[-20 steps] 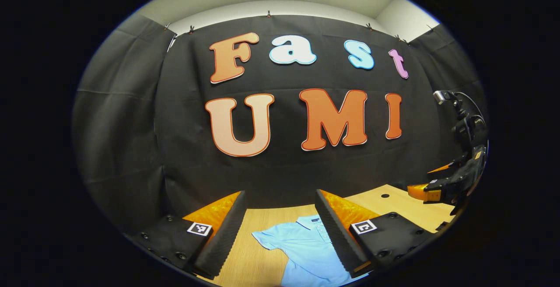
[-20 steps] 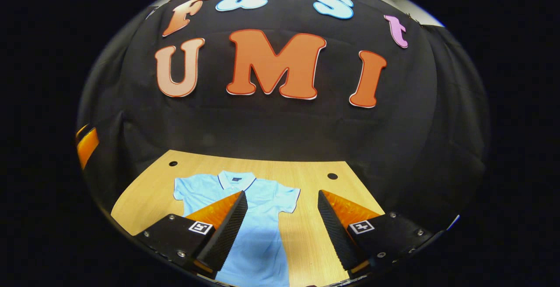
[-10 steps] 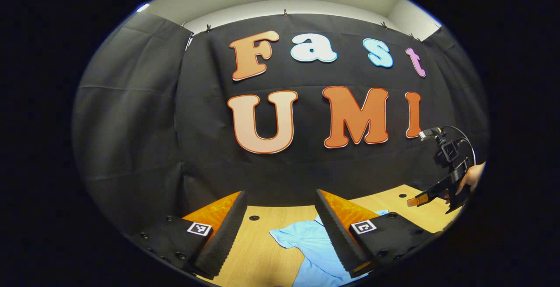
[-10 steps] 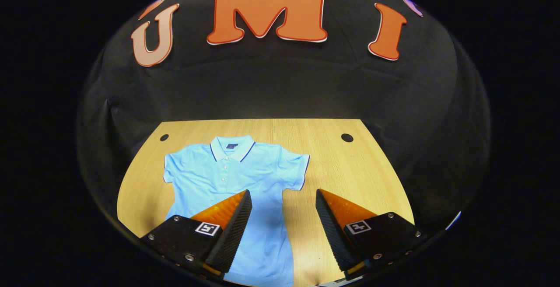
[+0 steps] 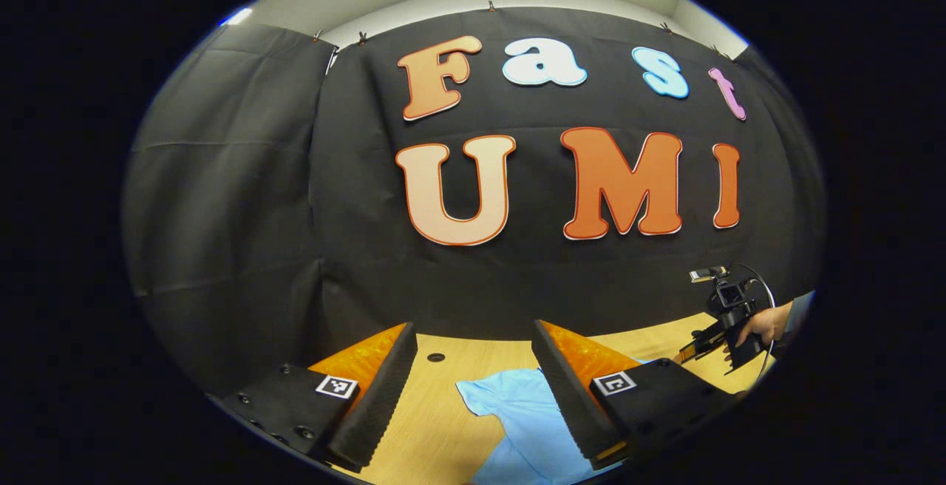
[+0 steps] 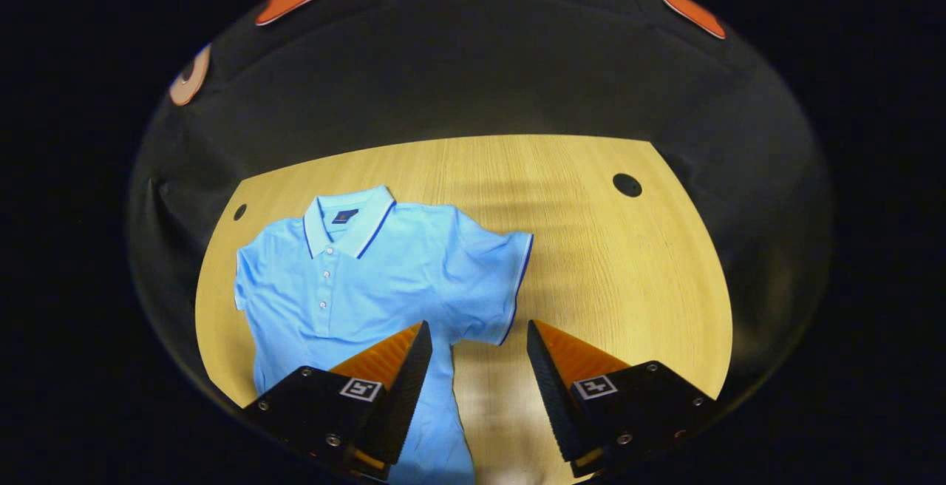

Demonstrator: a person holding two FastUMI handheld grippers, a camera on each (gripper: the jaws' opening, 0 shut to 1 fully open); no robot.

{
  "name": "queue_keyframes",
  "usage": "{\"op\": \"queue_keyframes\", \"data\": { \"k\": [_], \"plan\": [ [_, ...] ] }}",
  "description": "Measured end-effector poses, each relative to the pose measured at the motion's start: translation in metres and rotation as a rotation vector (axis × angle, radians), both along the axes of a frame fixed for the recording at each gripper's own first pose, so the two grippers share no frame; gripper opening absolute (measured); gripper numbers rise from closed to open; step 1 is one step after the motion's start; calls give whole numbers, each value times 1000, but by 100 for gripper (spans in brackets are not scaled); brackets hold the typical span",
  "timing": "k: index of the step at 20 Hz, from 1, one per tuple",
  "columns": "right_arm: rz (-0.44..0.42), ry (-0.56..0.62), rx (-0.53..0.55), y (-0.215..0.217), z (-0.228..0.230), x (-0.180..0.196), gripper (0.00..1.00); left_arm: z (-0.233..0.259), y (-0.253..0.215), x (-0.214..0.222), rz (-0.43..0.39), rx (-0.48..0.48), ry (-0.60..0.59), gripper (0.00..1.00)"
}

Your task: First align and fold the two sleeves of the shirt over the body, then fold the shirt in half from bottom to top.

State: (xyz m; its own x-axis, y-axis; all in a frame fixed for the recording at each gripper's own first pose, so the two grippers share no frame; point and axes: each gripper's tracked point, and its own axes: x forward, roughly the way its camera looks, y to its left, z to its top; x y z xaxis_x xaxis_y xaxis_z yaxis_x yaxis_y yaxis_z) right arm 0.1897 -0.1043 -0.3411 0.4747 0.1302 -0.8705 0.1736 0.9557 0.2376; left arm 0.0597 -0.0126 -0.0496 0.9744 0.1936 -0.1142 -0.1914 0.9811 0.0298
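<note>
Right gripper view lists our light-blue polo shirt (image 6: 369, 278) flat and unfolded on the counter (image 6: 606, 263), soft and limp by our judgement, best pinched at the sleeve (image 6: 502, 285) hem; right gripper (image 6: 473, 367) and left gripper (image 5: 473, 363) hover, jaws spread, empty.

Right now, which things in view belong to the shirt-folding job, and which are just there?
Belongs to the job:
- light blue polo shirt, lying flat and unfolded
- its sleeve near the right gripper
- right gripper, open above the shirt
- left gripper, open

Just there:
- wooden table
- round holes in the tabletop
</note>
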Motion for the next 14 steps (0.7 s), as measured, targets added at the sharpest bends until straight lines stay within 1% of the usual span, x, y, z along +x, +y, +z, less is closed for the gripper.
{"op": "queue_keyframes", "data": {
  "k": [1, 2, 3, 4, 7, 10, 11, 13, 14],
  "plan": [
    [-10, 39, -7, -9, -17, 9, 79, 0, -3, 1, 9, 9, 10, 100],
    [-10, 60, -14, -12, -27, 13, 78, 0, -7, 3, 14, 17, 21, 100],
    [-7, 98, -28, -17, -43, 19, 72, -2, -11, 7, 18, 26, 34, 100],
    [0, 118, -35, -18, -52, 23, 78, -2, -15, 9, 19, 34, 44, 100],
    [9, 187, -49, -21, -81, 26, 78, 1, -32, 15, 7, 61, 57, 100],
    [23, 222, -52, -14, -98, 27, 78, 3, -47, 20, -7, 74, 64, 100],
    [16, 239, -45, -12, -99, 28, 77, 2, -52, 21, -11, 76, 69, 100],
    [-11, 240, -27, -6, -99, 31, 61, 1, -58, 21, -10, 78, 77, 100],
    [-16, 231, -15, -4, -98, 33, 35, 1, -59, 21, -8, 77, 80, 100]
  ]
}}
